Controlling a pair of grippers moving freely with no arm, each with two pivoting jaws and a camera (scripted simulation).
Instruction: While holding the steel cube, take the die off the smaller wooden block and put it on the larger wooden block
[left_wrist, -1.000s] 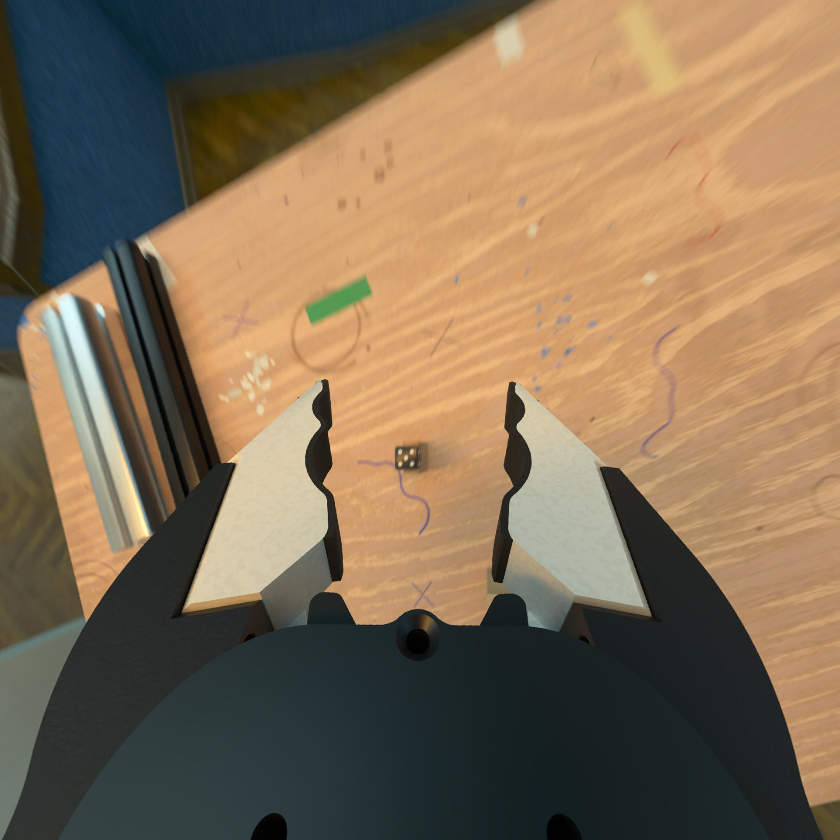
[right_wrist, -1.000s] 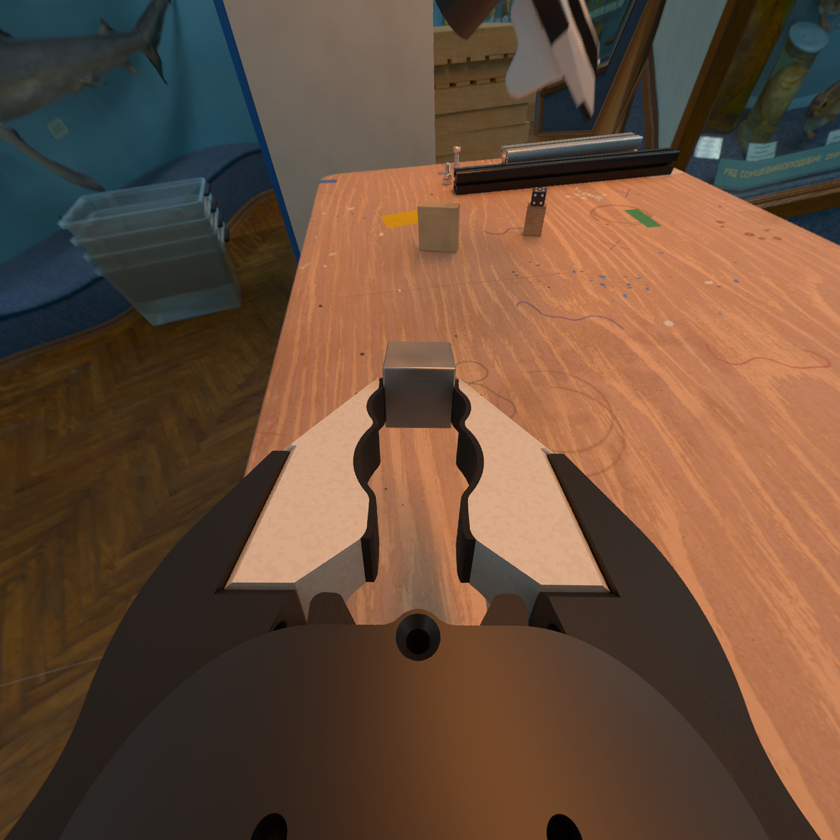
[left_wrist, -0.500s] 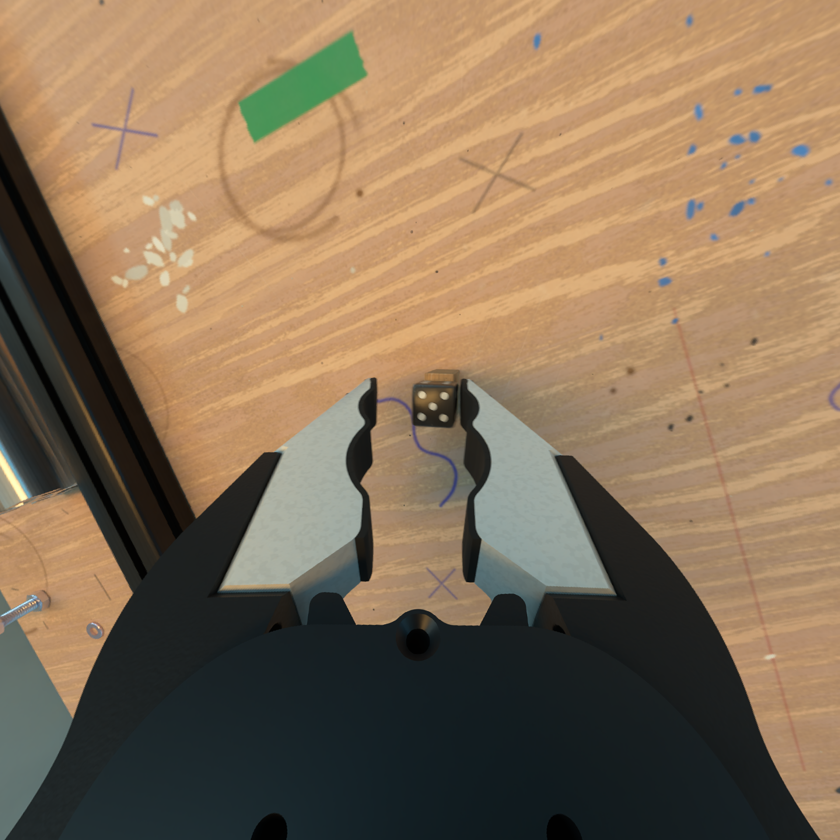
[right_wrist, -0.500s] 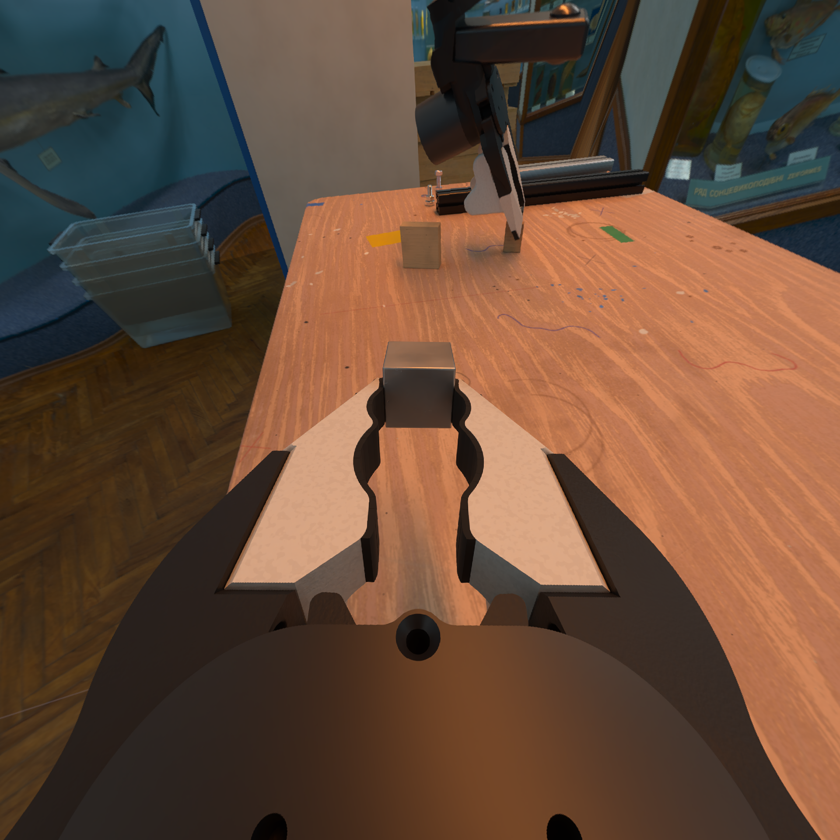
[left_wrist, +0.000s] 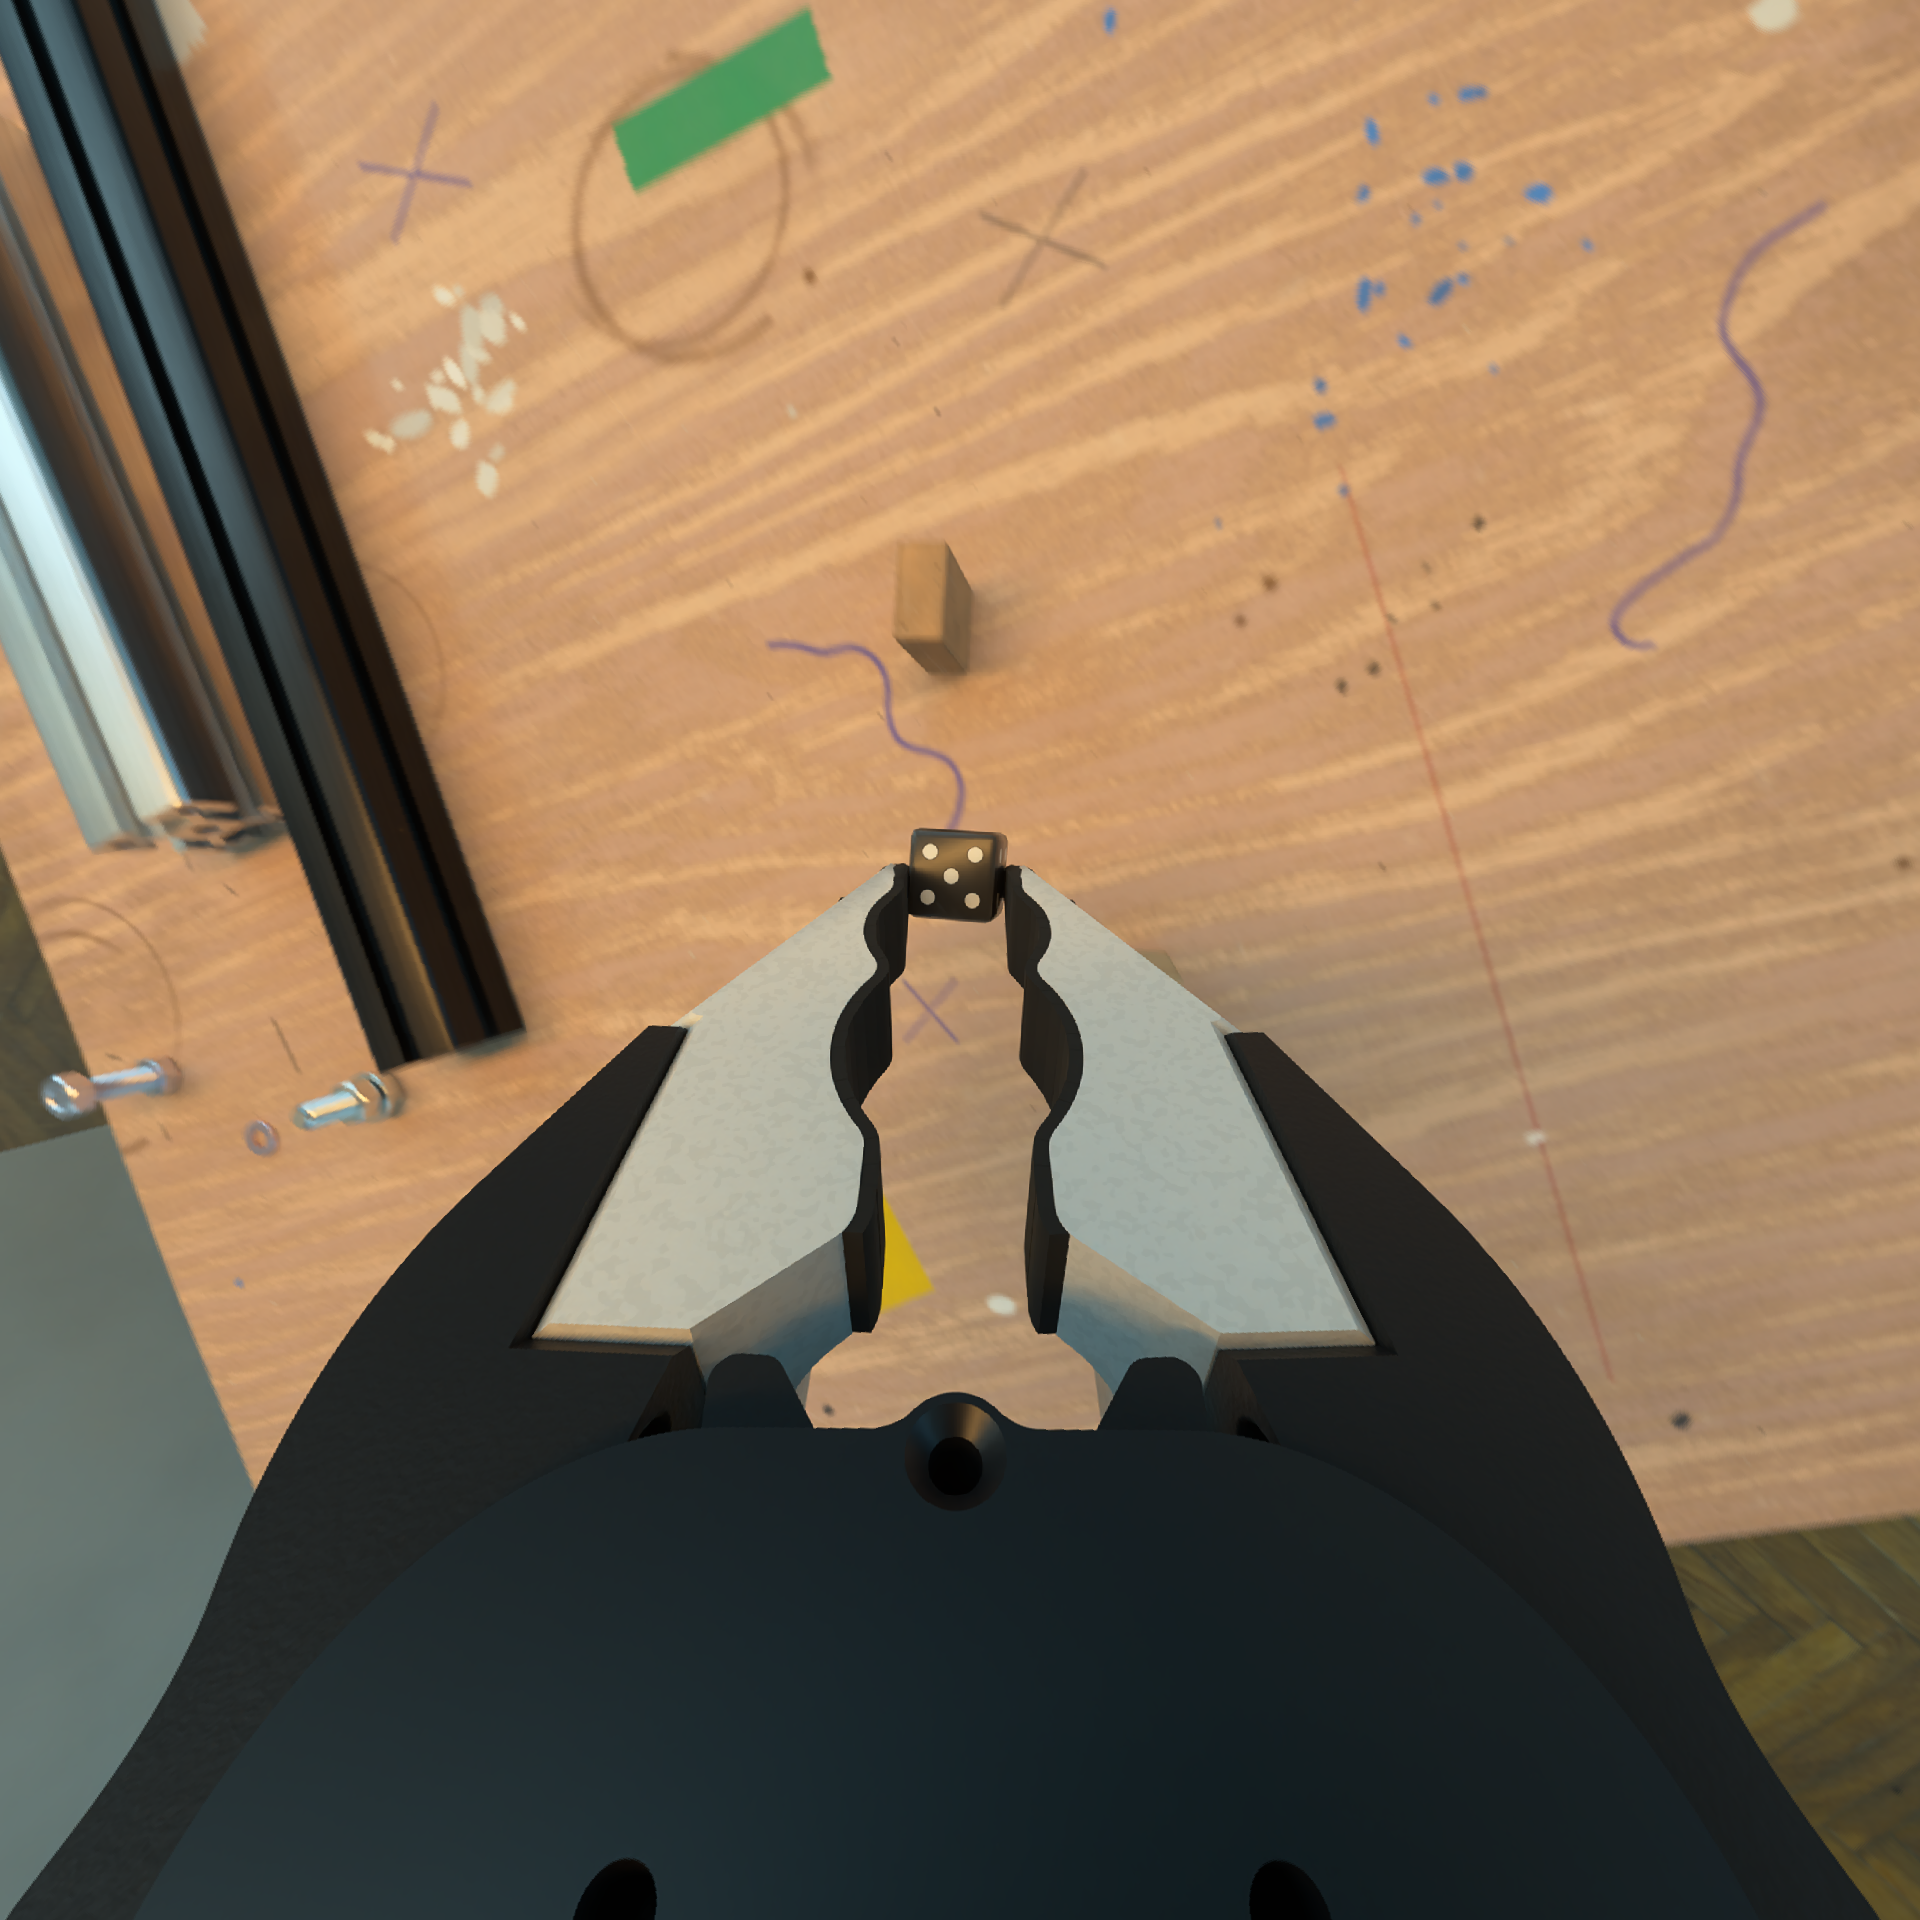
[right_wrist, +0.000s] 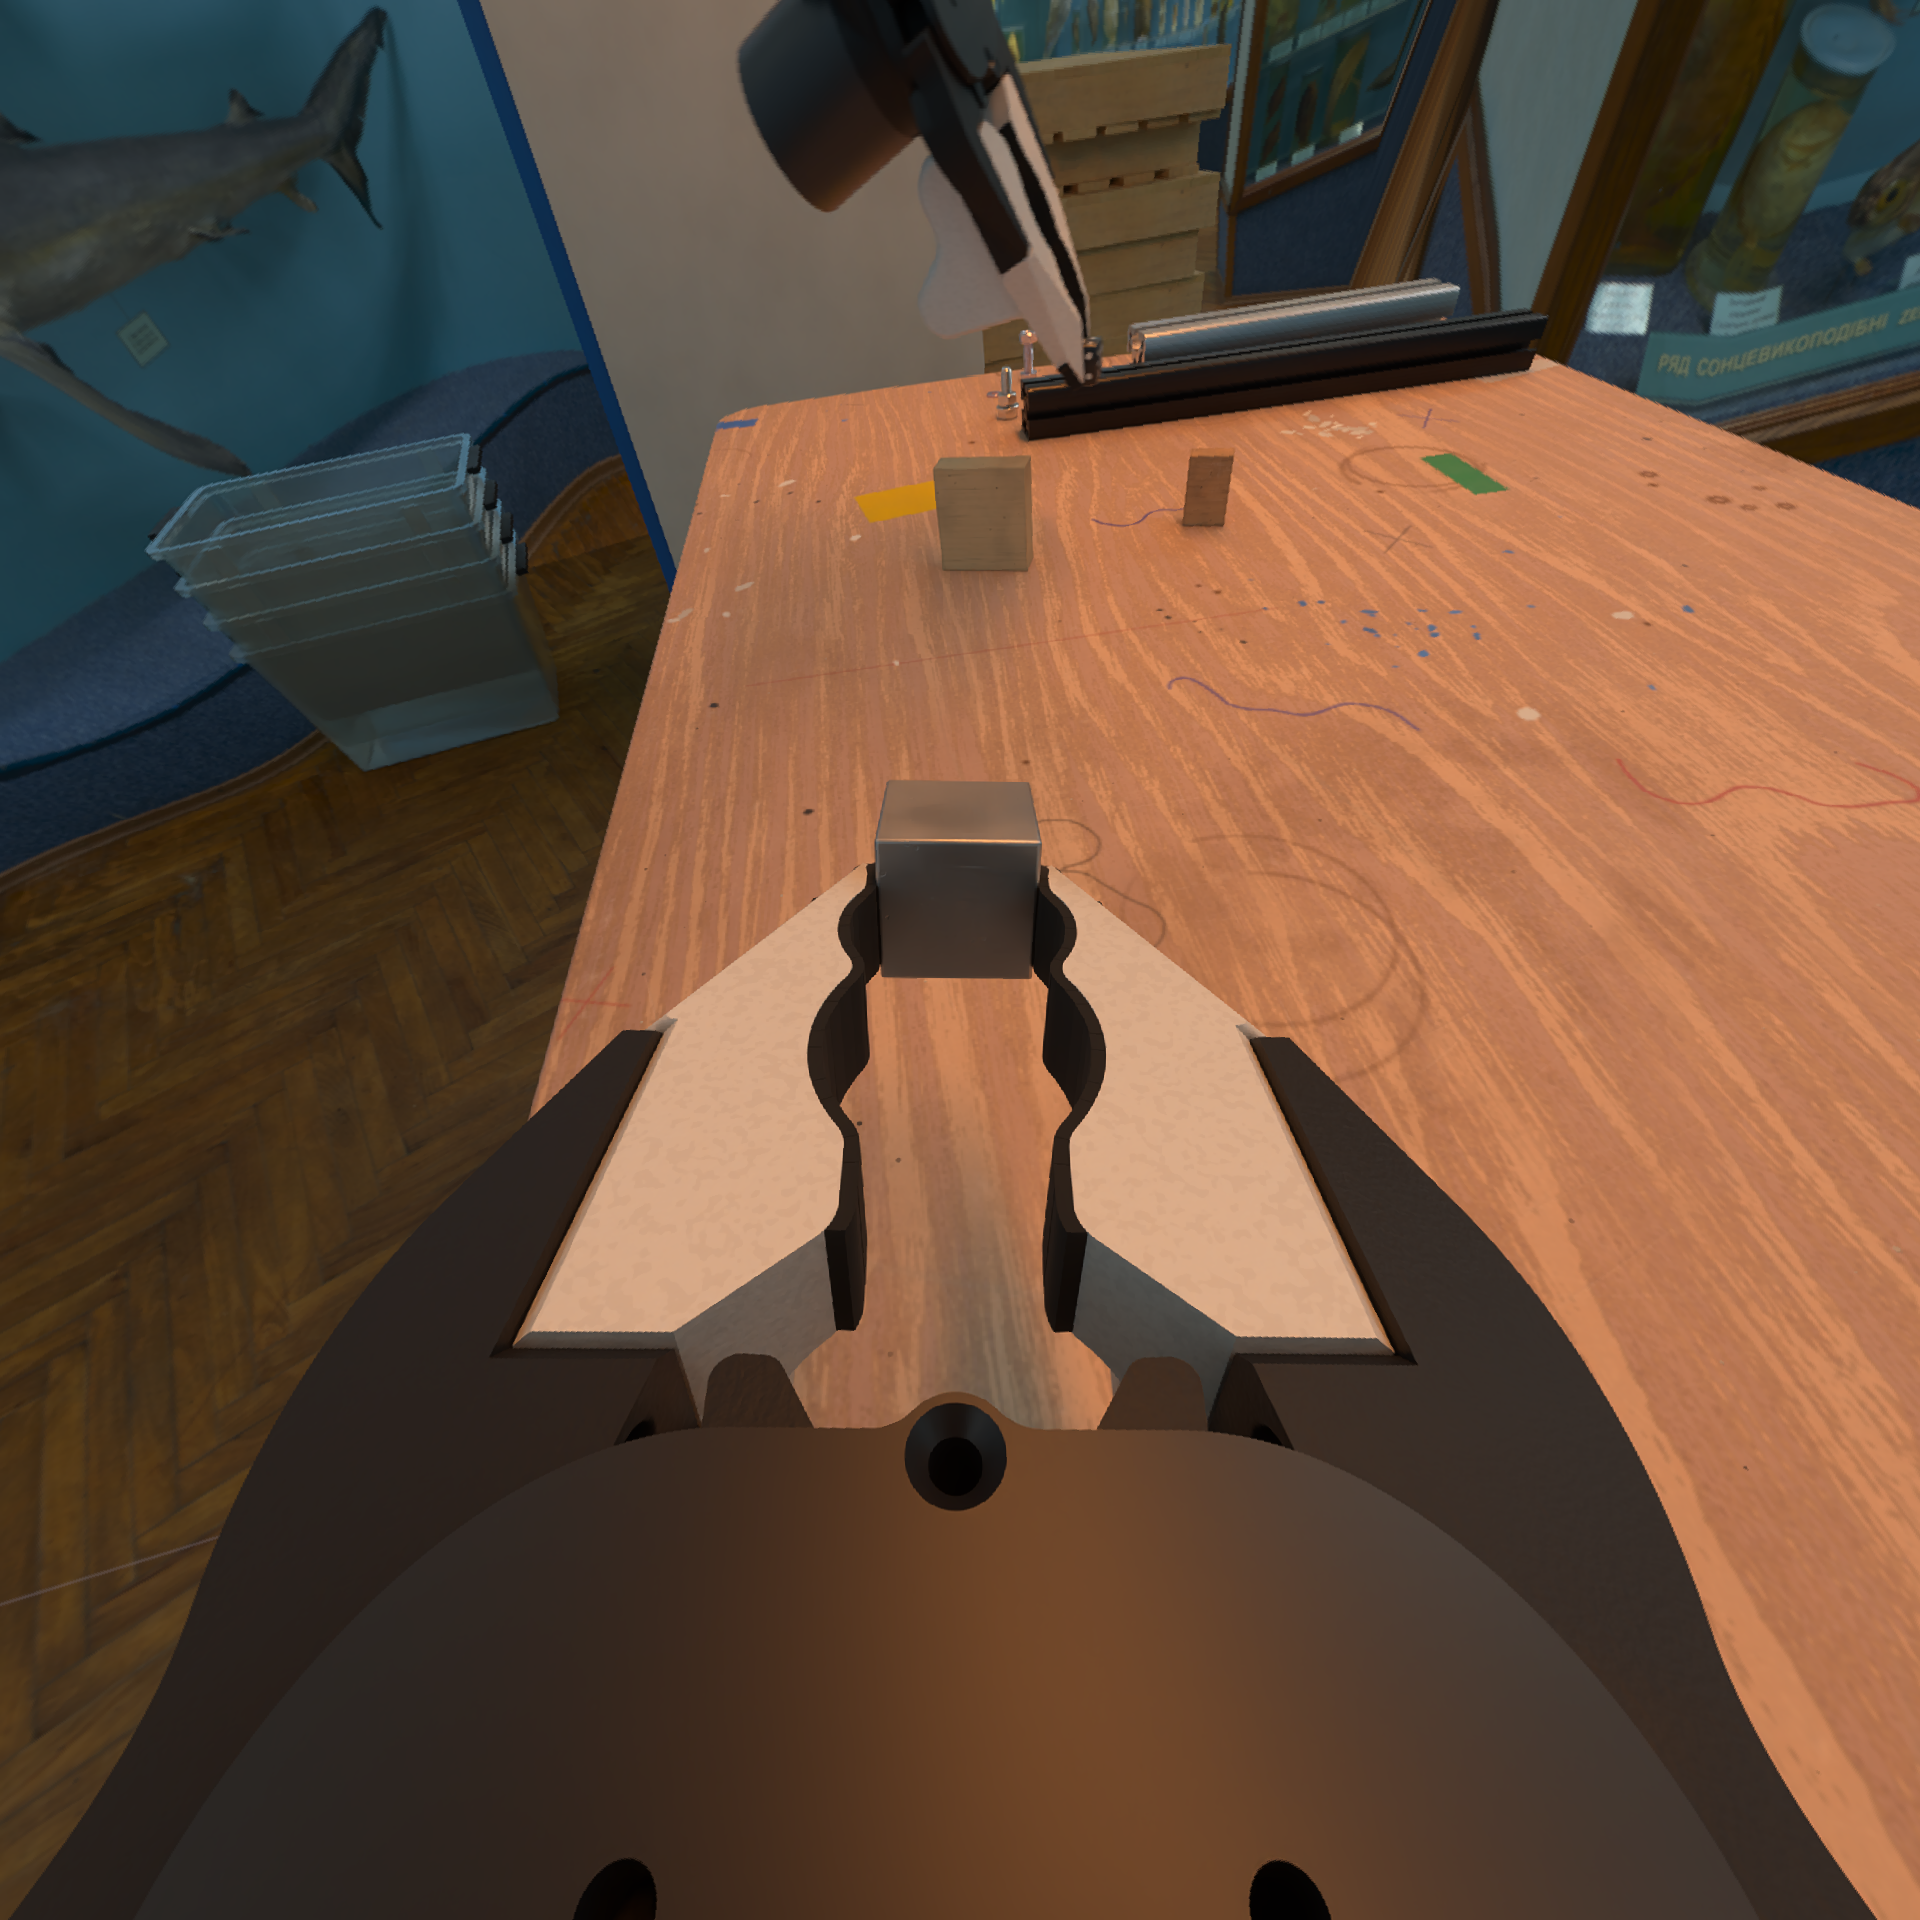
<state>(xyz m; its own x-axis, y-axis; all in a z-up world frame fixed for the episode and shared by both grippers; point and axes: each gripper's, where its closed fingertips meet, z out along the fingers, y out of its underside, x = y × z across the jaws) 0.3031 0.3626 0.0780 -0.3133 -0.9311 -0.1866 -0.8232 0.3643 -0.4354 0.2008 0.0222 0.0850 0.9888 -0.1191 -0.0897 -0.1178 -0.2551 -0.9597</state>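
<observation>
My left gripper (left_wrist: 954, 883) is shut on the black die (left_wrist: 954, 878) and holds it high above the table. The smaller wooden block (left_wrist: 933, 620) stands bare below and ahead of it. Only a corner of the larger wooden block (left_wrist: 1162, 961) shows past my right finger. My right gripper (right_wrist: 956, 904) is shut on the steel cube (right_wrist: 956, 883) above the near table edge. In the right wrist view the larger block (right_wrist: 982, 514) and the smaller block (right_wrist: 1207, 488) stand at the far end. The left gripper (right_wrist: 1081, 364) hangs above and behind them.
A black rail (left_wrist: 260, 520) and a silver extrusion (left_wrist: 62, 644) lie along the far table edge (right_wrist: 1278, 369). Bolts (left_wrist: 348, 1101) lie near the rail's end. Green tape (left_wrist: 722, 99) and yellow tape (right_wrist: 896, 501) mark the table. Clear stacked bins (right_wrist: 353, 592) stand on the floor at the left.
My left gripper came down, shut on the die and lifted it off the smaller block, rising and shifting toward the larger block. My right gripper kept hold of the steel cube.
</observation>
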